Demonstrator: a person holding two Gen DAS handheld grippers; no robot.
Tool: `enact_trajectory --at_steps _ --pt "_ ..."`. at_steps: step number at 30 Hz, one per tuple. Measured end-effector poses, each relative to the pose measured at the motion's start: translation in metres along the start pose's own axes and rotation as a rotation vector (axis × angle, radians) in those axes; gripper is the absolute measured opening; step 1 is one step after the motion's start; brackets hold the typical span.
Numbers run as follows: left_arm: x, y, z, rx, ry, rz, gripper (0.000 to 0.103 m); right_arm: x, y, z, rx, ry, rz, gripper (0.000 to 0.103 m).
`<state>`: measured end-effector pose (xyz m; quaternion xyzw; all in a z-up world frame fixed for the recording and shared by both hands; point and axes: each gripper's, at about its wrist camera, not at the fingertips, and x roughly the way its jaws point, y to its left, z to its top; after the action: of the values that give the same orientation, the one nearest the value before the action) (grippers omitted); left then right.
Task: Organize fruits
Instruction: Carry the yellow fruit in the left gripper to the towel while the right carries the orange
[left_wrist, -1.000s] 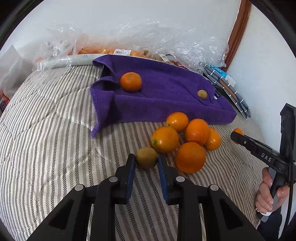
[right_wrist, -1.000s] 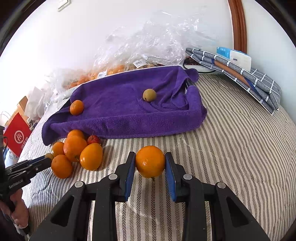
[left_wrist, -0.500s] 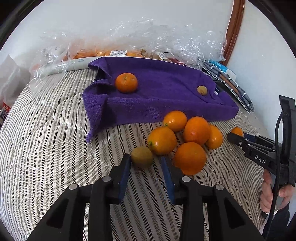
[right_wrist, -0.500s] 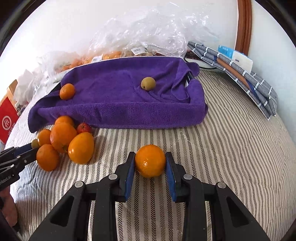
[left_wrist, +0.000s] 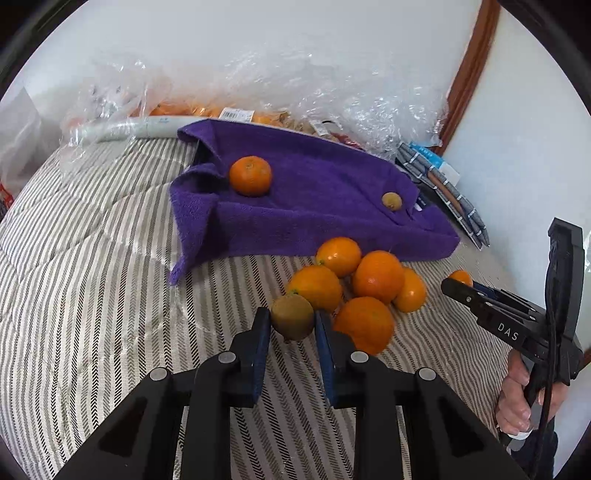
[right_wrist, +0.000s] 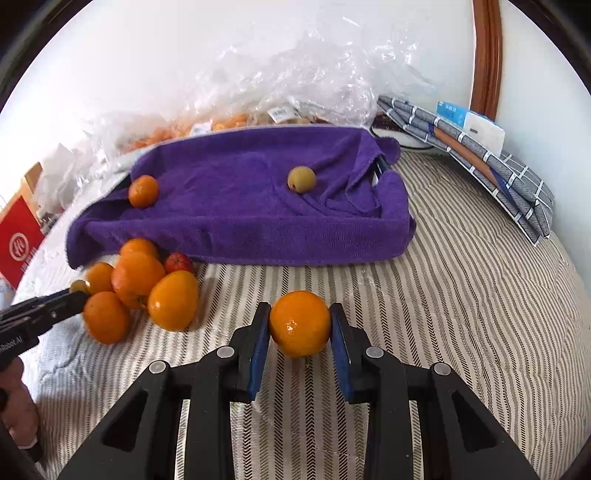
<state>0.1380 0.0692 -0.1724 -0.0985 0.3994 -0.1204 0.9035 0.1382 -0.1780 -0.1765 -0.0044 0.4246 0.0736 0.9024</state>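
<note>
Across the striped bedcover (left_wrist: 92, 280), the purple towel (left_wrist: 314, 206) is your landmark: it lies spread toward the wall, with crinkled clear plastic bags (left_wrist: 295, 88) heaped just behind it and a folded grey checked cloth (right_wrist: 491, 162) off its right end. On the towel you have one small orange (left_wrist: 250, 175) near its left fold and one greenish-brown fruit (left_wrist: 391, 201) toward its right end. Just in front of the towel's near edge sits the pile of oranges (left_wrist: 369, 280), five touching one another, with a small red fruit (right_wrist: 178, 263) tucked between the pile and the towel's hem, seen only from your right wrist. Your left gripper (left_wrist: 291, 325) is in front of that pile, farther from the towel, its blue pads closed against both sides of a brown kiwi (left_wrist: 293, 320), which presses against the nearest orange of the pile; whether the kiwi rests on the cover or is lifted clear, you cannot tell. Your right gripper (right_wrist: 299, 328) is also in front of the towel, well to the right of the pile, clamped on a single orange (right_wrist: 300, 323) held between its pads above the stripes, apart from every other fruit.
</note>
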Motion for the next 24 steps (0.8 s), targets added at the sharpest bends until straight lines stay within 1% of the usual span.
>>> enact_trajectory --at_steps 8,13,19,24 --pt "-0.011 0.003 0.001 -0.015 -0.063 -0.001 0.023 -0.013 -0.012 -0.001 0.058 -0.072 0.083 0.032" --pt "-0.017 0.008 0.001 -0.044 -0.100 0.007 0.024 -0.016 -0.014 -0.001 0.072 -0.093 0.106 0.032" --pt "-0.017 0.008 0.001 -0.046 -0.111 0.005 0.024 -0.018 -0.016 -0.001 0.079 -0.104 0.126 0.032" --pt "-0.022 0.011 0.002 -0.061 -0.140 0.018 0.024 -0.020 -0.018 -0.001 0.076 -0.110 0.134 0.032"
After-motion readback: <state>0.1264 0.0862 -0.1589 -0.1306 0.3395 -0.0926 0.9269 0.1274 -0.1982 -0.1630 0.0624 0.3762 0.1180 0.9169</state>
